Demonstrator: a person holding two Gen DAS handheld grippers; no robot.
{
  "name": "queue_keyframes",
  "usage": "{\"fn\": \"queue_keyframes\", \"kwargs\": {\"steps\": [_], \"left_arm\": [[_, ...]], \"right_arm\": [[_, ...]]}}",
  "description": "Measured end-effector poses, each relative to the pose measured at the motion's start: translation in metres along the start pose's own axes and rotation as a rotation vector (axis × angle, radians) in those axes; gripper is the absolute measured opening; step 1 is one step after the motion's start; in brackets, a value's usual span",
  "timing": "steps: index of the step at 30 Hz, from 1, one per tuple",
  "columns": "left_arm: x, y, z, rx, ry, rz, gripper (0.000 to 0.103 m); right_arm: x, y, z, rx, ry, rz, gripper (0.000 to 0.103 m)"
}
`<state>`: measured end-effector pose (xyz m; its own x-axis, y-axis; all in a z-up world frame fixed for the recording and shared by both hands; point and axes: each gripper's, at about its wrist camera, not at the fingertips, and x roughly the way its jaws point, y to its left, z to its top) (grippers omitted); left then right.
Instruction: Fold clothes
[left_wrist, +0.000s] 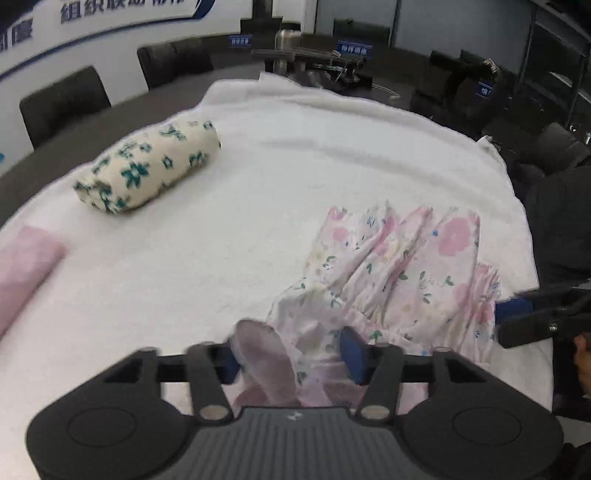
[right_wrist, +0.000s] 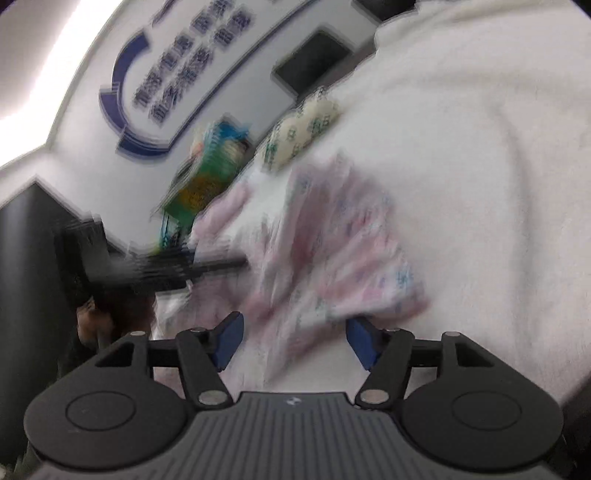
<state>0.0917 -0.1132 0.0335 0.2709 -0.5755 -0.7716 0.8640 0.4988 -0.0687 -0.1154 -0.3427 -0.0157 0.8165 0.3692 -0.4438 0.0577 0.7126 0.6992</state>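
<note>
A white fleece blanket (left_wrist: 295, 155) covers the counter, and on it, toward the near right, lies a crumpled pink floral garment (left_wrist: 402, 269). The left hand-held gripper (left_wrist: 291, 354) hangs over the garment's near end with its blue pads apart; a loose fold of the cloth stands between them, touching at least the right pad, but the pads do not pinch it. The right hand-held gripper (right_wrist: 295, 341) has its jaws wide apart above the garment's other edge (right_wrist: 332, 258); that view is badly blurred, and nothing looks clamped. Farther back on the left sits a rolled cream cloth with green flowers (left_wrist: 147, 166), and a rolled pink cloth (left_wrist: 26, 269) lies at the left edge. Dark chairs (left_wrist: 62, 103) line the counter's far side, and a steel bottle (left_wrist: 286, 46) stands beyond the blanket.
</note>
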Motion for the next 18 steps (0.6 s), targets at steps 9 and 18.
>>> {"fn": "queue_keyframes", "kwargs": {"steps": [9, 18], "left_arm": [[-0.035, 0.007, -0.019, -0.167, -0.129, 0.145, 0.005], [-0.098, 0.050, -0.025, -0.443, -0.194, 0.433, 0.014]], "right_arm": [[0.088, 0.057, 0.047, -0.319, 0.003, -0.053, 0.005], [0.166, 0.149, 0.140, -0.659, 0.136, 0.053, 0.004]]}}
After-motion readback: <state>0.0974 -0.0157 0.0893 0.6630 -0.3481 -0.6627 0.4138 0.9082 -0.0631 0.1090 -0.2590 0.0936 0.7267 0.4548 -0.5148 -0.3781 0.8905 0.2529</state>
